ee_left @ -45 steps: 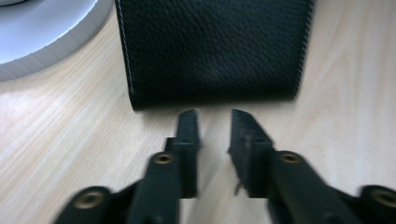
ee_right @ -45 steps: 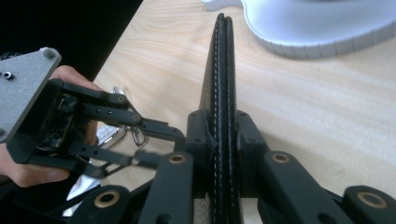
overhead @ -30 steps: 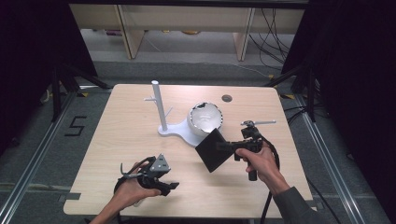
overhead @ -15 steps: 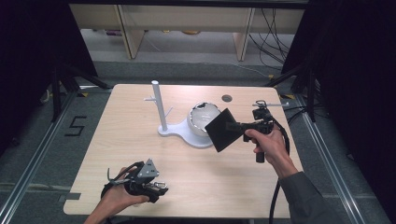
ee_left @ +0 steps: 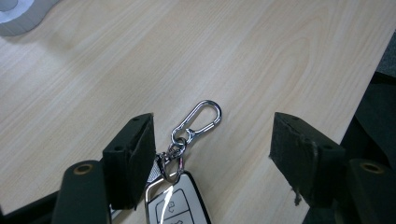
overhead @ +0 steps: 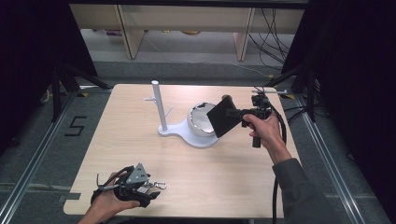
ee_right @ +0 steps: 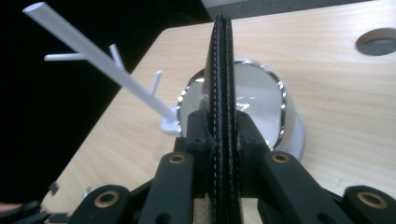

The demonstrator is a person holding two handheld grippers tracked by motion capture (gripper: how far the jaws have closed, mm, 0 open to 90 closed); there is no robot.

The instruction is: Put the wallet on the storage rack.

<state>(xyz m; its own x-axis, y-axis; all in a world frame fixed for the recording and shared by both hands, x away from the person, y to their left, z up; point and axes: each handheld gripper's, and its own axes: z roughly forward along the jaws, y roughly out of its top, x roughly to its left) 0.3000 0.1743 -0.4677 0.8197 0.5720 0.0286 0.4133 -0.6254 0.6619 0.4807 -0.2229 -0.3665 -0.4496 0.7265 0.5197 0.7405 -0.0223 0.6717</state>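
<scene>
Two grippers work at one table [overhead: 196, 186]. Held in the right gripper [overhead: 236, 113], one black wallet [overhead: 224, 120] is pinched flat between the jaws and hangs in the air, tilted, just above one shiny bowl [overhead: 200, 119]; in the right gripper view the stitched edge of the wallet [ee_right: 220, 93] stands upright between the two pads, which press on it from both sides. One white stand [overhead: 161, 109] rises from a white base that also carries the bowl, and three short pegs [ee_right: 112, 53] branch off its post. Near the table's front edge, the left gripper [overhead: 152, 185] lies low with its jaws spread wide, having just been opening; one key fob [ee_left: 175, 203] with one silver carabiner [ee_left: 198, 119] rests on the wood between them, close to one pad and well apart from the other. One round hole [ee_right: 376, 41] shows in the far part of the tabletop.
</scene>
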